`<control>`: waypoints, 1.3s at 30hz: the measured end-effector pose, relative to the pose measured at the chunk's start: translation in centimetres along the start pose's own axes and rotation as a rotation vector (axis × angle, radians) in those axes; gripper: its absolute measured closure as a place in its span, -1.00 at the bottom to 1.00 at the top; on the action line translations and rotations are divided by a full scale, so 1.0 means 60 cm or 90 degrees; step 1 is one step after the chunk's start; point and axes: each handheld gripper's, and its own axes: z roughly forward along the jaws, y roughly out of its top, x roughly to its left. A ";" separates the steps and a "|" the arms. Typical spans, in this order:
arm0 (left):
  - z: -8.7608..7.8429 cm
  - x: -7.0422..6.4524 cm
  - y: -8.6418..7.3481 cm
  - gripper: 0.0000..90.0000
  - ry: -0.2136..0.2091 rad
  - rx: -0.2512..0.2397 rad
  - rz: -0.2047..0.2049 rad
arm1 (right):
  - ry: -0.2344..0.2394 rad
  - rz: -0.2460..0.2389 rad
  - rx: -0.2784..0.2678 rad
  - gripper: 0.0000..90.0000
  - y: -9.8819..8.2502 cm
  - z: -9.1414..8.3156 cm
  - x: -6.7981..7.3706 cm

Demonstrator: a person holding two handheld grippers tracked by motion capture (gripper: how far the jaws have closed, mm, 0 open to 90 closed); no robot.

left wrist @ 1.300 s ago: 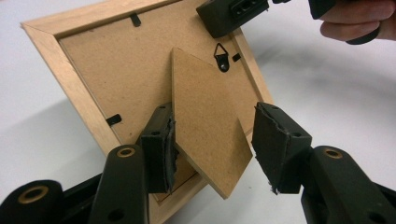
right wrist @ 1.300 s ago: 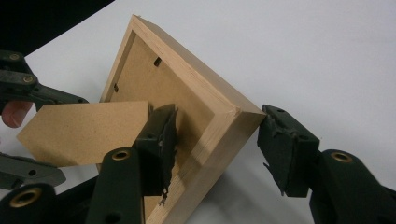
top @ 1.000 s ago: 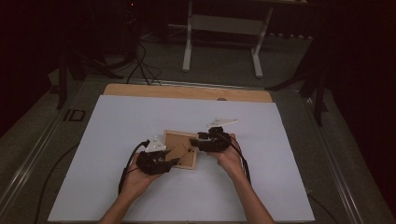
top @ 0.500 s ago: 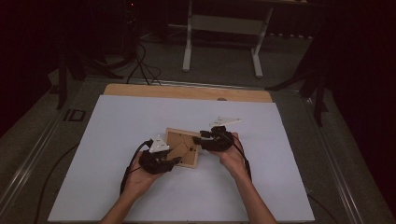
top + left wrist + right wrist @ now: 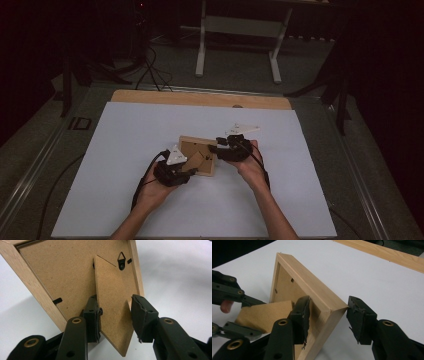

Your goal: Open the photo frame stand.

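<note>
A light wooden picture frame (image 5: 190,147) lies face down near the middle of the white table, brown backing up, its right side lifted. Its hinged stand flap (image 5: 199,161) sticks up from the back. My left gripper (image 5: 192,170) comes from the lower left. Its jaws have just been closing, and the pads now meet the two side edges of the flap (image 5: 111,302). My right gripper (image 5: 214,149) is shut on the frame's near corner (image 5: 312,287), one pad on the backing side and one on the outer rim. My left gripper (image 5: 262,319) also appears in the right gripper view, on the flap (image 5: 269,311).
The white sheet (image 5: 125,200) covers the table, with a wooden strip (image 5: 200,98) along the far edge. Beyond it stand a metal frame's legs (image 5: 201,50) and floor cables (image 5: 150,65). Black cables trail from both grippers along the person's forearms.
Both hands have stayed almost in place at the frame. The left gripper has edged slightly right, towards the flap.
</note>
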 end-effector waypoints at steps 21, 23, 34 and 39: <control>0.013 0.001 0.004 0.37 0.018 0.004 0.014 | 0.000 -0.003 -0.025 0.20 0.003 -0.016 -0.002; 0.013 0.001 0.004 0.37 0.016 0.007 0.019 | 0.003 -0.006 -0.024 0.20 0.003 -0.017 -0.001; 0.011 -0.002 0.002 0.37 0.004 0.008 0.024 | 0.014 -0.020 -0.026 0.20 0.001 -0.025 0.010; 0.006 -0.003 0.003 0.40 -0.008 -0.001 0.019 | 0.026 -0.036 -0.026 0.18 0.001 -0.028 0.020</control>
